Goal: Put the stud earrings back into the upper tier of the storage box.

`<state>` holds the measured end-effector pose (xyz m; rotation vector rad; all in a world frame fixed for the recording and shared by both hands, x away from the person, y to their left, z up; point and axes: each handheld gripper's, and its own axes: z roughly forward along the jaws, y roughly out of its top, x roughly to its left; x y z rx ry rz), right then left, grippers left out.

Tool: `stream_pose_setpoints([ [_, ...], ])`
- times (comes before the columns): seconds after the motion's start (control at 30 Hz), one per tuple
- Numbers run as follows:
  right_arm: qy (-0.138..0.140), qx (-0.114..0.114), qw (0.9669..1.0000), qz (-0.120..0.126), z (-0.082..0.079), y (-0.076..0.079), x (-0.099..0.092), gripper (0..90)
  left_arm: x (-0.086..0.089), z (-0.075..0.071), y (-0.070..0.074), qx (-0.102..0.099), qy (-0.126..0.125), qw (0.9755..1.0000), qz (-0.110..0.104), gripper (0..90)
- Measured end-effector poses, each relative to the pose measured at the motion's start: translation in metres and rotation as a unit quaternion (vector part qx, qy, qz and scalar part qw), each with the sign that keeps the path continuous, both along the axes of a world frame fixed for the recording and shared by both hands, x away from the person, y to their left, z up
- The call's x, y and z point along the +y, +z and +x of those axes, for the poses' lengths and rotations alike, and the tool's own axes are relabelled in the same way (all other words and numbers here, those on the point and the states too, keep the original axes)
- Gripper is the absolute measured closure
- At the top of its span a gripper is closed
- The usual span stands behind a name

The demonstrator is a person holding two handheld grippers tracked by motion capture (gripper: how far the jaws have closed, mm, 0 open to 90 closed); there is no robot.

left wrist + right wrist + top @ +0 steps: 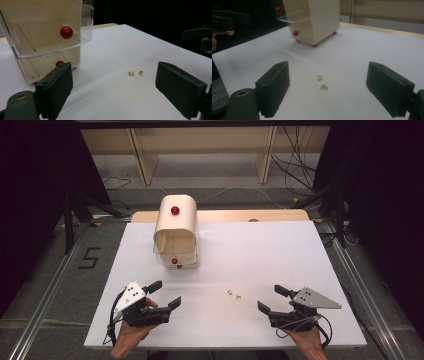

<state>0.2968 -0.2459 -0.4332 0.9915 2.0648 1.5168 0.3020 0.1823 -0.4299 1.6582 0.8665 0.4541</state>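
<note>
While both grippers wait low over the white table, this is how things sit:

Left gripper (163,293): its jaws are spread wide with nothing between them. A hand (131,335) holds it from below, near the front left of the table.

Right gripper (273,299): its jaws are wide apart too, and they hold nothing. It sits near the front right, held by the other hand (306,338).

Two gold bits (234,294): tiny and shiny, they lie side by side on the table (260,250), close but not touching each other. They sit between the two grippers, a little nearer the right one. In the right gripper view they (322,81) lie just ahead of the open jaws. In the left gripper view they (135,73) lie farther off, toward the right jaw.

Small drawer box (175,231): cream, with a round top, it stands toward the back left, well apart from the gold bits.

Top drawer (45,32): see-through, pulled out, with a red knob (66,32).

Lower drawer (50,66): pushed in, with its own red knob (59,63).
</note>
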Motion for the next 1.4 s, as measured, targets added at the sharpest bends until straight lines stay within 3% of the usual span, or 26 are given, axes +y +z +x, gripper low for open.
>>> stream_pose_setpoints([
  [0.37, 0.005, 0.001, 1.0, -0.005, 0.003, 0.001, 0.001, 22.7, 0.0, 0.0, 0.0, 0.0, 0.0, 1.0, 0.001, 13.9],
  [0.8, 0.031, 0.012, 0.9992, -0.021, 0.01, 0.009, 0.012, 26.5, 0.0, -0.001, 0.001, -0.004, 0.002, 1.0, -0.002, 13.9],
  [1.2, 0.065, 0.035, 0.9947, -0.071, 0.034, 0.02, 0.04, 31.2, 0.001, 0.0, 0.0, -0.004, 0.004, 1.0, -0.002, 13.9],
  [1.3, 0.07, 0.048, 0.9933, -0.079, 0.043, 0.02, 0.048, 33.2, 0.002, 0.0, 0.001, -0.005, 0.004, 1.0, -0.003, 13.9],
  [1.4, 0.075, 0.075, 0.9892, -0.101, 0.056, 0.015, 0.061, 36.7, 0.001, 0.0, 0.001, -0.006, 0.004, 1.0, -0.003, 13.9],
])
